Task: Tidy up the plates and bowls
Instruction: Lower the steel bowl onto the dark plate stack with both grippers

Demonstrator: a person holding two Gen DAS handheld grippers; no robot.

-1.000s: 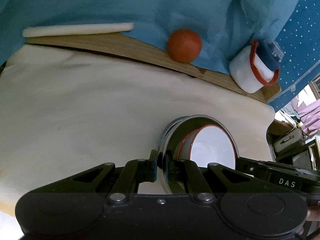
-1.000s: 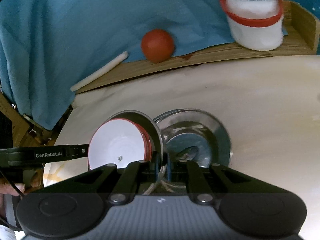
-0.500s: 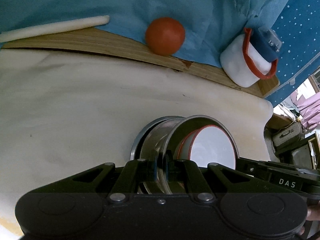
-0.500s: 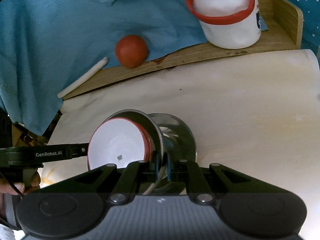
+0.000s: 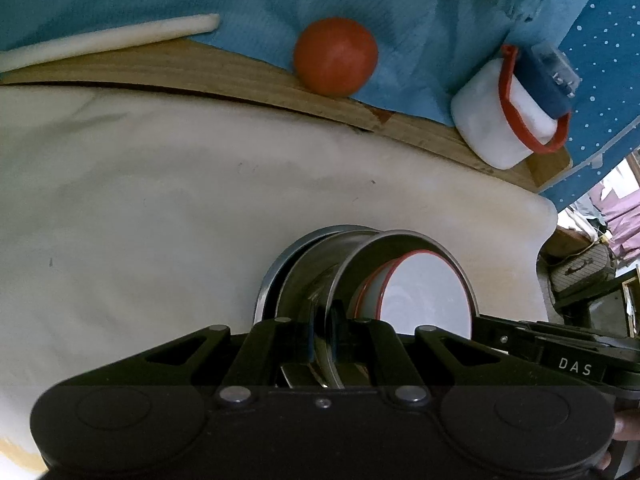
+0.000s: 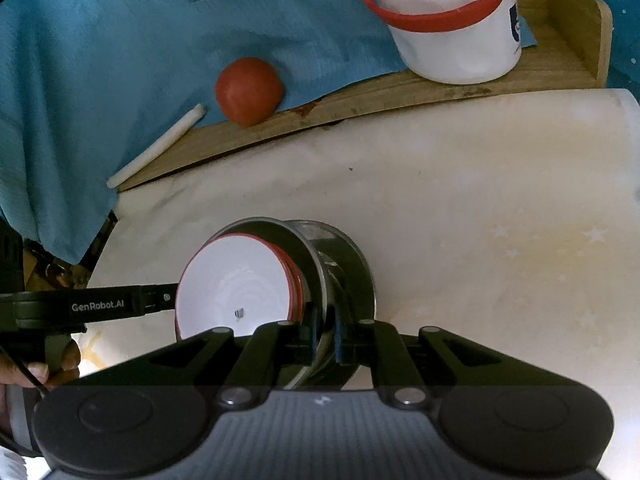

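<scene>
Both tools are pinching the same steel plate, one on each side of its rim: the left tool (image 5: 323, 330) grips the near edge in its view, and the right tool (image 6: 324, 330) does the same on the opposite side. The steel plate (image 5: 360, 258) carries a white bowl with a red rim (image 5: 416, 292), and right under it sits a steel bowl (image 5: 304, 264) on the cream-covered bench (image 5: 160, 200).

If you're setting a stack down like this, I'd keep both sides level and lower them together so the white bowl doesn't slide. Let the plate seat fully on the steel bowl before letting go. The rim runs straight between each tool's pressed-together fingers.
</scene>
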